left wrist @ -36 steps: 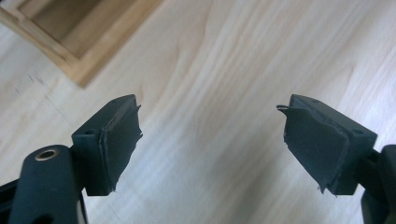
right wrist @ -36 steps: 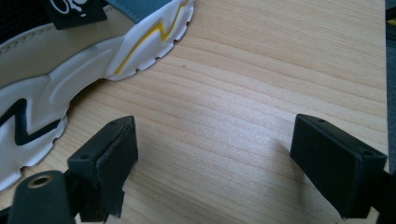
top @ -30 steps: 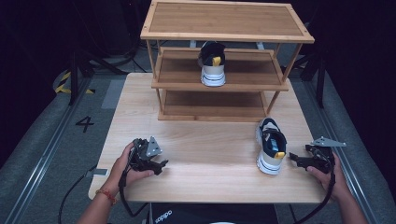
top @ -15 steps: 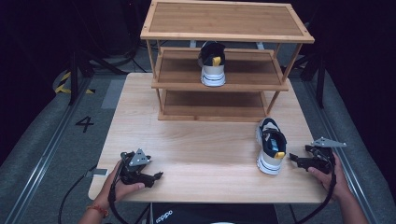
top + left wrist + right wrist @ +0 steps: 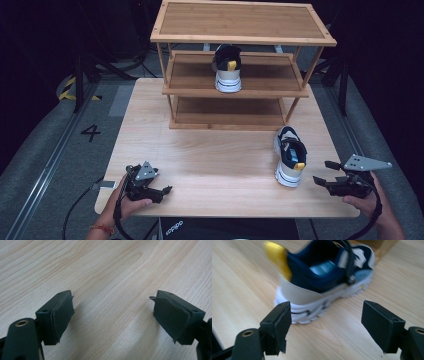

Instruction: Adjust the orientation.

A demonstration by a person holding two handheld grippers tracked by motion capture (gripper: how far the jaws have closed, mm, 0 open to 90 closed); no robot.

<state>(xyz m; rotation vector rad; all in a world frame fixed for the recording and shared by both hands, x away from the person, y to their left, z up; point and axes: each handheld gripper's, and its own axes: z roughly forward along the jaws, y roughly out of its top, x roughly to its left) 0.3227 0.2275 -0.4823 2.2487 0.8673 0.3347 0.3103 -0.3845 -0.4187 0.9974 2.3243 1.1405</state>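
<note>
High view shows the right gripper, jaws apart and just now narrowing with nothing between them, approaching the navy-and-white sneaker with yellow heel tab just beside it on the table; next, I judge, comes clamping its heel.

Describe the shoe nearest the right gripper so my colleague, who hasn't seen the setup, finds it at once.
On the wooden table, look in front of the three-tier rack, near its right leg. The shoe stands there on the tabletop, navy and white with a yellow heel tab; its twin sits on the rack's middle shelf.
</note>
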